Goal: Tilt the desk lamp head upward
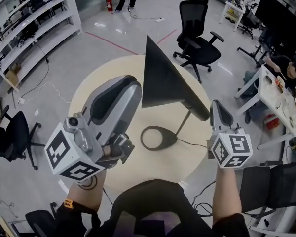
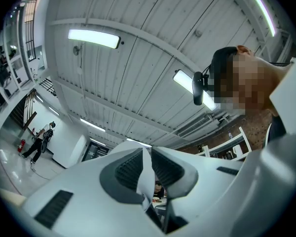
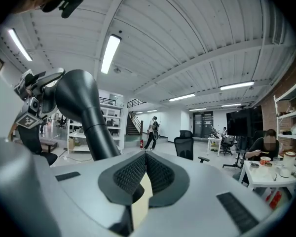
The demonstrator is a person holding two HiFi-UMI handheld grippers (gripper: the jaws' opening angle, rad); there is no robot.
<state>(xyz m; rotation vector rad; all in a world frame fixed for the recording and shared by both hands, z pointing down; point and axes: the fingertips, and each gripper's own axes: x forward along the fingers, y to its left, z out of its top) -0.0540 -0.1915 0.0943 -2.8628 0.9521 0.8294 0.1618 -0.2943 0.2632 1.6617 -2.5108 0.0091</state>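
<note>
Desk lamp head point(image 1: 165, 78) stands over the table point(image 1: 128, 65), above its ring base point(image 1: 158, 137). Long axis runs away from the person, narrow tip toward the far edge; pitch unclear. Left gripper point(image 2: 149, 154) aims at the ceiling, parked clear. Right gripper point(image 3: 145, 157) sits beside the head's thick end, apparently positioned to work it. Both jaws are pressed together, nothing between.

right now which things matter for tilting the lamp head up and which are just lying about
Job: lamp head, lamp arm, lamp base, left gripper, right gripper, both shut and empty.
Lying about: office chair, white desk, shelves.
</note>
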